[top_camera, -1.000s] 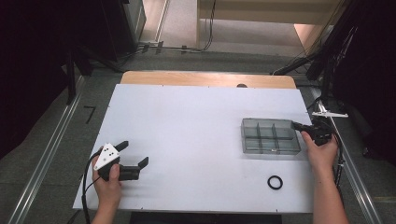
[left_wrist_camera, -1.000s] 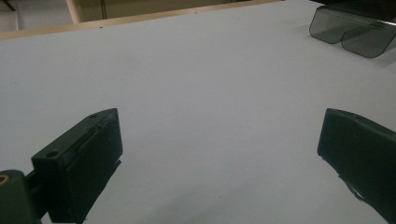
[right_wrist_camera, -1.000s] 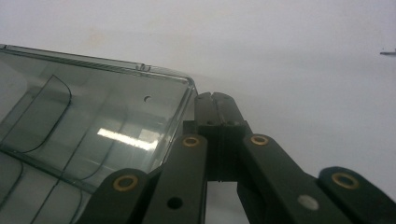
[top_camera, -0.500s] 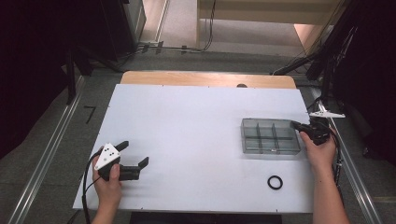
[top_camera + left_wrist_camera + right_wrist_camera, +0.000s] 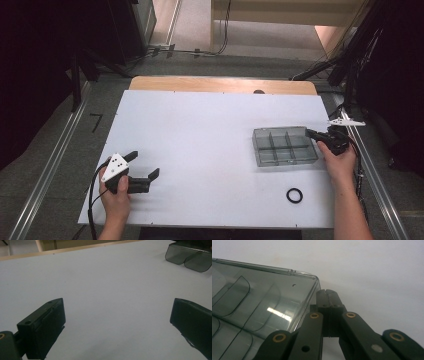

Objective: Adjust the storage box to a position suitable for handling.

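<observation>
A clear grey compartment box [image 5: 285,146] lies on the right part of the white table [image 5: 200,125]. My right gripper [image 5: 310,133] is shut, its tips resting against the box's far right corner. In the right gripper view the closed jaws [image 5: 327,293] meet just beside the box's [image 5: 262,297] rim, with nothing seen between them. My left gripper [image 5: 144,163] is open near the table's front left, held just above the surface. In the left gripper view its jaws [image 5: 117,322] stand wide apart over bare table, and the box [image 5: 190,257] shows far off.
A black ring [image 5: 294,195] lies on the table near the front right, close to the right forearm. A wooden strip [image 5: 220,84] runs along the table's far edge. Metal rails flank the table on both sides, with dark stands and cables beyond.
</observation>
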